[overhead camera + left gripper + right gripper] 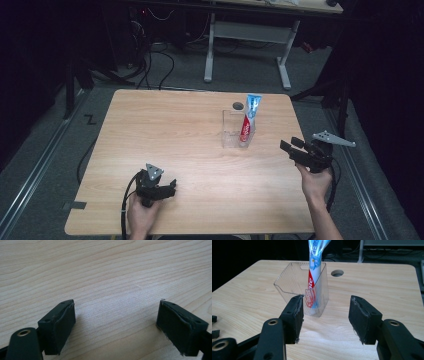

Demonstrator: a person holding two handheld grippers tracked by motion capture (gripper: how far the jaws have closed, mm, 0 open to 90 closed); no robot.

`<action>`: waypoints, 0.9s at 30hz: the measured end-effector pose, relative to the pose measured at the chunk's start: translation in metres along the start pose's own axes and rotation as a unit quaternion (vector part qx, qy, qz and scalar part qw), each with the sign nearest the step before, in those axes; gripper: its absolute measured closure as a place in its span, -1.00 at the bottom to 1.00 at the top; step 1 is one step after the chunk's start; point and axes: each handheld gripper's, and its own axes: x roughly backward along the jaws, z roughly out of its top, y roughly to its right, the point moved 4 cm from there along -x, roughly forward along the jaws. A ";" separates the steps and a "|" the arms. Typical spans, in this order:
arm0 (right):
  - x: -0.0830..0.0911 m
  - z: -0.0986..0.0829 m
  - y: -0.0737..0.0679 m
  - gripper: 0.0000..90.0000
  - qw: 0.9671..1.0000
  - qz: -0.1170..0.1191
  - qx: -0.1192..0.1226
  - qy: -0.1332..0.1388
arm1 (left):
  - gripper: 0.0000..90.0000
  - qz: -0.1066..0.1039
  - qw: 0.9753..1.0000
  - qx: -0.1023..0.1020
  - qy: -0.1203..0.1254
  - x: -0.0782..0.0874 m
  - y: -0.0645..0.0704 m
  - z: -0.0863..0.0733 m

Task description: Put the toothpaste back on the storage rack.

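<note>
While the toothpaste tube (249, 118) stands upright in the clear holder (231, 131) toward the table's (165, 130) far right, the right gripper (325, 317) faces it, jaws spread and empty; the left gripper (171, 188) waits near the front edge, released too.

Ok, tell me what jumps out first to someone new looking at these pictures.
The toothpaste tube stands out first, upright in a clear holder toward the far right of the table. Next come the two hand-held grippers: the right hand-held gripper is open and aimed at the holder, while the left hand-held gripper sits open over bare wood near the front edge.
</note>
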 end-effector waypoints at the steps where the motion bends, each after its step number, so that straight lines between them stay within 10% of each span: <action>1: -0.001 -0.001 0.000 0.01 1.000 0.000 0.002 -0.001 | -0.65 0.000 1.000 0.000 0.000 0.000 0.000 0.000; 27: -0.014 -0.039 0.005 0.01 0.999 0.000 -0.016 -0.029 | -0.65 0.000 1.000 0.000 0.000 0.000 0.000 0.000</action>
